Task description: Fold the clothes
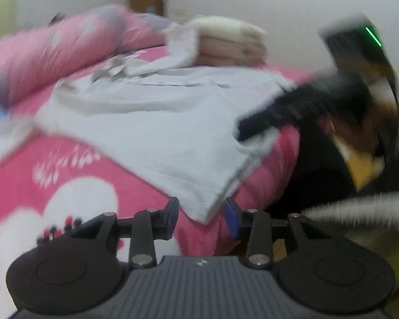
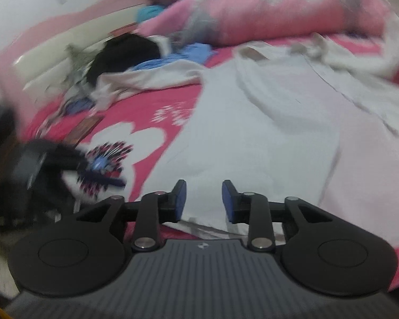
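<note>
While the white cotton garment (image 1: 151,122) lies spread on the pink printed bed (image 1: 66,186), likely for folding, left hand-held gripper (image 1: 200,214) and right hand-held gripper (image 2: 204,199) stand narrowly parted; nothing gripped; hem corner just ahead.

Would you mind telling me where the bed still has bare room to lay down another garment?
Bare pink bedspread shows left of the spread white garment, bordered by the black and blue clothes pile toward the headboard. The far side is crowded: the rolled pink quilt and a folded stack sit behind the garment.
</note>
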Demonstrator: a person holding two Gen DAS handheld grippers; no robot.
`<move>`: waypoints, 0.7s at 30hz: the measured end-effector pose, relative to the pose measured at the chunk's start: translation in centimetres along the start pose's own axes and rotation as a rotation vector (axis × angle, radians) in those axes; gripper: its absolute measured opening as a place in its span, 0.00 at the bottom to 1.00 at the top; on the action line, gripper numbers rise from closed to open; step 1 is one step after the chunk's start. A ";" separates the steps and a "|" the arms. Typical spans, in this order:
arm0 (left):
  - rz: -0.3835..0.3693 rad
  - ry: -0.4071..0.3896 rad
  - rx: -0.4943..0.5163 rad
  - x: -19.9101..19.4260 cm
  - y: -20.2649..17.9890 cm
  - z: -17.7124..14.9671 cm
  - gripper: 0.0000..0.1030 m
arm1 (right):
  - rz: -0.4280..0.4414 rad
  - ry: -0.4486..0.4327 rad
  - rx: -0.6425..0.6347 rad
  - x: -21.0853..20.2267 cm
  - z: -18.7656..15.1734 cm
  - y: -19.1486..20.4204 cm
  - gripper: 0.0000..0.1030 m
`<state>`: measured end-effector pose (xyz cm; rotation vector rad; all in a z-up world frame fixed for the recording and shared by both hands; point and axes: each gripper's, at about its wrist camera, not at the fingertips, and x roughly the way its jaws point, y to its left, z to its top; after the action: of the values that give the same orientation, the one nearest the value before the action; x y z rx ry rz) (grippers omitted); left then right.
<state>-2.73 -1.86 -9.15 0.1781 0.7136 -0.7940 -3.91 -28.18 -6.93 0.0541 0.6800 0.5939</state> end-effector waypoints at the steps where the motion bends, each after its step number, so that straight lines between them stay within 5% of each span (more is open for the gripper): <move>1: -0.012 0.001 -0.072 -0.1 1.2 0.2 0.38 | 0.007 0.003 -0.067 0.0 0.0 0.9 0.38; 3: -0.015 0.017 -0.179 0.2 3.0 0.5 0.36 | 0.011 0.015 -0.203 0.3 0.0 2.7 0.47; 8: -0.015 0.034 -0.382 0.9 6.4 0.8 0.35 | 0.009 0.049 -0.479 2.0 -0.5 6.7 0.49; 14: -0.040 0.031 -0.476 1.7 7.8 1.6 0.35 | 0.054 0.088 -0.642 4.6 -1.5 9.8 0.49; 17: -0.038 0.048 -0.480 2.1 7.7 1.5 0.35 | 0.006 0.125 -0.697 5.5 -2.2 10.4 0.44; 19: -0.047 0.050 -0.489 2.3 7.8 1.2 0.35 | -0.044 0.132 -0.694 5.8 -2.3 10.0 0.27; 21: -0.054 0.051 -0.499 2.6 7.9 1.1 0.35 | -0.050 0.127 -0.641 5.9 -2.0 9.2 0.19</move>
<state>4.66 1.74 -10.87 -0.2740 0.9461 -0.6420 -6.11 -17.68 -9.74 -0.5998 0.5854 0.7485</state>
